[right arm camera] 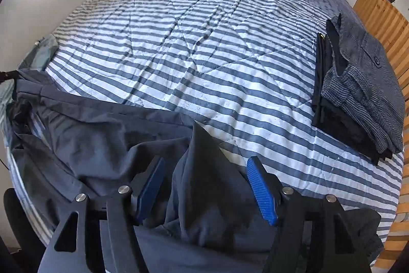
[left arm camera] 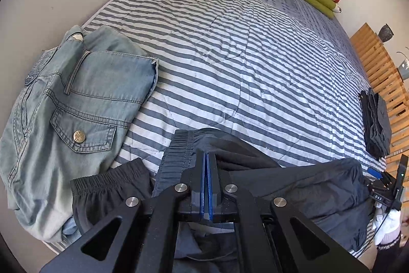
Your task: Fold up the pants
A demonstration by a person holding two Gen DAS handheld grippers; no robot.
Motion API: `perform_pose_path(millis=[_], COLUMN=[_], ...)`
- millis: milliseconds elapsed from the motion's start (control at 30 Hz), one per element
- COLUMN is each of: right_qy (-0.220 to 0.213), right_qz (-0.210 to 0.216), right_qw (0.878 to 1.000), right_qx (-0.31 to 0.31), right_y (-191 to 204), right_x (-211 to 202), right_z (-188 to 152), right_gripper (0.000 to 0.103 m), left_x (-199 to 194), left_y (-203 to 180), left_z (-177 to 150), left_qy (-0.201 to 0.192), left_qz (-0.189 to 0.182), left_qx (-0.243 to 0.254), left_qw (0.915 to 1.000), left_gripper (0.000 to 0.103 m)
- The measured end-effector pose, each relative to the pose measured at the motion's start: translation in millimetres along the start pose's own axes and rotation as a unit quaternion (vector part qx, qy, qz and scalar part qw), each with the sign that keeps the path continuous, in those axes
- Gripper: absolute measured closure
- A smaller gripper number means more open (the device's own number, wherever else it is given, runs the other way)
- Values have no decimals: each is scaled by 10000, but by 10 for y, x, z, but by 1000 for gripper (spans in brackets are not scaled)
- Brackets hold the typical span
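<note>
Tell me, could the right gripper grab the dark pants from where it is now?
Probably yes. The right gripper stands open with a raised fold of the dark pants between its blue pads, not yet pinched. Nothing blocks it; closing should catch the cloth.

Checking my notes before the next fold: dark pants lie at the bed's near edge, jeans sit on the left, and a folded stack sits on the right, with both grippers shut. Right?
Not quite. Only the left gripper is shut, on the dark pants. The right wrist view shows the right gripper with jaws open, cloth between them. The jeans and stack are as you say.
</note>
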State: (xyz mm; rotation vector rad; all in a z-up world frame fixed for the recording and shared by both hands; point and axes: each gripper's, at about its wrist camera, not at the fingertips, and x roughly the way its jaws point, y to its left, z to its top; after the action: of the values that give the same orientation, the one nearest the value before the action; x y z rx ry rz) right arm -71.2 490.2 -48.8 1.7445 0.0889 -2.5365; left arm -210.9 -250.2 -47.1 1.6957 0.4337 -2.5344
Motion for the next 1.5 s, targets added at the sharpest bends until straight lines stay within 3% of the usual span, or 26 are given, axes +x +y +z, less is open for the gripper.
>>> perform_pose_path(millis=[33,67,100,133,233,400,467,567,667,733,800,900,1033,1133,1167,1333,1500], right_qy=[86,161,258,394,274,-805,-1218,-1518,-1203,-491,206,426,8,-350,-399,-98,191], right_qz=[-134,-257,-302,-304,-537,-763,-675,-527,64,664,775,959,1079,582,400,-554,-618], right_qw=[9998,9995,9991,9987,9982,9904,9855,9828,9906,9963,9963,9936,9937,9939,9920,9719,9479], right_qx=[-85,-127,-146,-133,32,827,974,914,650,221,-304,-424,291,870,1130,2284,3120], right_y=[41,72,93,103,25,-447,-531,-419,-91,240,587,683,169,-364,-576,-1685,-2554], right_x=[119,243,348,445,441,-478,-938,-1341,-1293,-969,-633,-532,-829,-1047,-1075,-930,-691], right_z=[15,24,27,28,47,183,145,-28,-317,-564,-812,-1019,-949,-947,-961,-1083,-1215], right_gripper=[42,59,90,103,102,102,102,102,102,99,99,92,78,77,76,76,60], left_x=[40,81,126,168,157,-348,-514,-501,-125,165,234,172,179,293,358,760,953], left_y=[-14,-35,-63,-103,-259,-516,-499,-260,122,398,525,511,208,-142,-278,-881,-1360], left_z=[18,45,87,144,415,822,845,659,305,115,9,31,180,216,212,188,98], left_qy=[21,41,71,89,-28,-717,-868,-770,-44,591,646,495,356,368,403,642,768], left_qz=[40,77,116,148,30,-449,-525,-324,189,457,580,465,290,115,32,-168,-239], left_qx=[9,13,20,34,40,141,203,189,266,35,-50,-42,202,410,466,780,1276], left_qw=[10000,10000,9999,9998,10000,9963,9946,9963,9995,9972,9962,9977,9987,9984,9981,9947,9886], left_gripper=[102,102,102,102,103,103,102,102,99,99,99,99,95,76,75,73,56])
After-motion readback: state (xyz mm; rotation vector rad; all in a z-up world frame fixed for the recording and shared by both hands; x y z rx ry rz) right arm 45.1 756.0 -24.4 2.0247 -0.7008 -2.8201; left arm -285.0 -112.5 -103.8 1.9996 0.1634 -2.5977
